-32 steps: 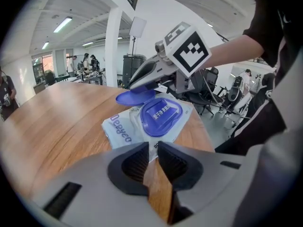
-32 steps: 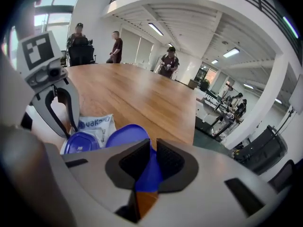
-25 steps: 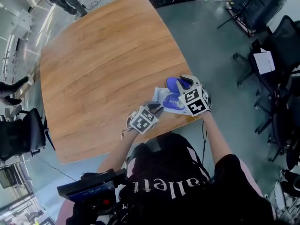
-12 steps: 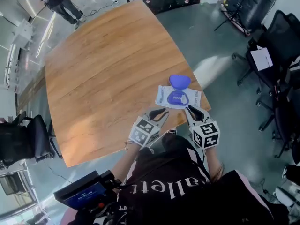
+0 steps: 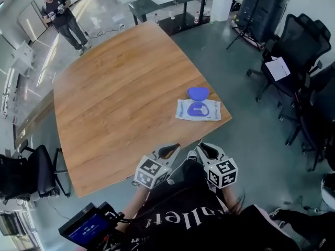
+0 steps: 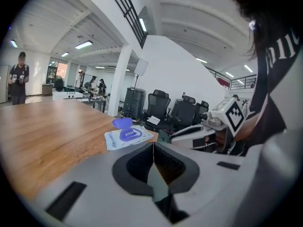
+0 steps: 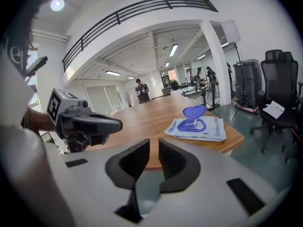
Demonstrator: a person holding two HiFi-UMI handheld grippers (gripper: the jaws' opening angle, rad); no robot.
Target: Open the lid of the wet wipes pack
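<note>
Far to the left of the wet wipes pack (image 5: 199,110), beyond the counter (image 5: 115,93), a person (image 5: 62,12) stands on the glossy floor. A black chair (image 5: 23,174) sits nearer the camera, also well left of the pack. The pack lies flat on the wooden counter close to its right-hand corner; it is white with a blue ring in the middle. Its blue lid (image 5: 198,93) is flipped open, hinged on the pack's far edge and tilted up from it, as the right gripper view shows.

The left gripper (image 5: 168,150) hangs at the counter's near edge, closer to the wearer than the pack, to its left and well apart from it. Its jaws are pressed together with nothing between them. The right gripper (image 5: 201,149) is just beside the left one, almost straight below the pack in the head view and likewise clear of it. Its jaws stand a narrow slit apart and hold nothing. Both grippers point roughly toward the pack.

To the right of the pack, off the counter, stand black office chairs (image 5: 296,51), one bearing a sheet of paper (image 5: 277,67).
</note>
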